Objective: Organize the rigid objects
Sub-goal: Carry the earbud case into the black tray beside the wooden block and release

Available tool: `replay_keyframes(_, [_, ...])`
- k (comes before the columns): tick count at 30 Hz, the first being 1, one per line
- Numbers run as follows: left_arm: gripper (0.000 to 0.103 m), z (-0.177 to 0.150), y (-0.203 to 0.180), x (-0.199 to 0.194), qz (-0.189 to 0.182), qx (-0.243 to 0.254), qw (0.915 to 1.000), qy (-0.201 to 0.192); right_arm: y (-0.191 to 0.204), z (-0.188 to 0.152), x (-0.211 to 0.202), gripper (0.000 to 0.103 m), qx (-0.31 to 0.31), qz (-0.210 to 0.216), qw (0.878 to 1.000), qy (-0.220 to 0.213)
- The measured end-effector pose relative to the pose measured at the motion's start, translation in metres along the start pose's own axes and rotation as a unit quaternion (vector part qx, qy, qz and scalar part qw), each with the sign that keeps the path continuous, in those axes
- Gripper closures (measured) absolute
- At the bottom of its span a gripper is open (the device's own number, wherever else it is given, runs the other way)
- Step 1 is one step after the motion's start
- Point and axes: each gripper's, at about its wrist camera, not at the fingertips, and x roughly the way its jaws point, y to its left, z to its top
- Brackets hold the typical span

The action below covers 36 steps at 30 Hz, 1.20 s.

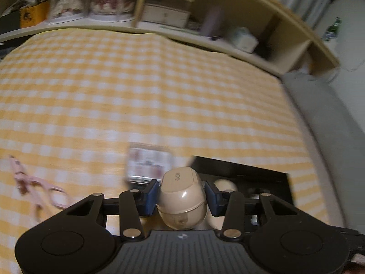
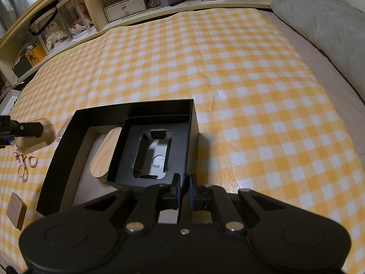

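Observation:
My left gripper [image 1: 181,195] is shut on a beige rounded case [image 1: 181,201] and holds it above the cloth, just left of the black open box [image 1: 241,171]. It also shows in the right wrist view [image 2: 34,137], at the far left. My right gripper [image 2: 184,190] is shut on the near right wall of the black box [image 2: 68,146]. Inside the box lie a smaller black insert tray [image 2: 118,157] and a wooden oval piece [image 2: 103,153].
A yellow checked cloth [image 2: 228,68] covers the surface. Pink scissors [image 2: 25,162] and a tan square block [image 2: 16,210] lie left of the box. A small clear case [image 1: 148,162] lies ahead. Shelves [image 2: 123,6] stand at the back, a grey pillow [image 2: 324,27] at right.

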Motion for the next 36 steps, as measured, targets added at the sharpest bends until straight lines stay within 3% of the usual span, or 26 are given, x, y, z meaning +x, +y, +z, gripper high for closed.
replay_keyframes(4, [0.058, -0.005, -0.026, 0.008, -0.006, 0.019, 0.9998, -0.002, 0.000, 0.001, 0.000, 0.095, 0.000, 0.001, 1.000, 0.000])
replay_keyframes(13, [0.058, -0.011, -0.049, 0.037, 0.039, 0.081, 0.9953, -0.037, 0.000, 0.001, 0.002, 0.095, 0.002, 0.002, 1.000, 0.000])
replay_keyframes(16, [0.058, -0.016, -0.055, 0.044, 0.051, 0.115, 0.9906, -0.055, 0.000, 0.001, 0.002, 0.095, 0.002, 0.002, 1.000, 0.000])
replay_keyframes(19, [0.058, -0.023, -0.061, 0.050, 0.073, 0.167, 0.9803, -0.076, 0.000, 0.001, 0.002, 0.095, 0.002, 0.002, 1.000, 0.000])
replay_keyframes(24, [0.055, -0.030, -0.062, 0.055, 0.077, 0.205, 0.9710, -0.097, 0.002, 0.001, 0.002, 0.094, 0.001, 0.004, 1.000, 0.000])
replay_keyframes(28, [0.046, -0.029, -0.057, 0.057, 0.073, 0.187, 0.9759, -0.085, 0.003, 0.000, 0.001, 0.094, 0.001, 0.003, 1.000, 0.000])
replay_keyframes(33, [0.045, -0.024, -0.047, 0.053, 0.057, 0.163, 0.9830, -0.064, 0.003, -0.001, -0.002, 0.094, 0.001, 0.005, 1.000, 0.000])
replay_keyframes(36, [0.037, -0.020, -0.045, 0.047, 0.038, 0.149, 0.9869, -0.050, 0.002, -0.001, -0.002, 0.094, 0.003, 0.006, 1.000, 0.000])
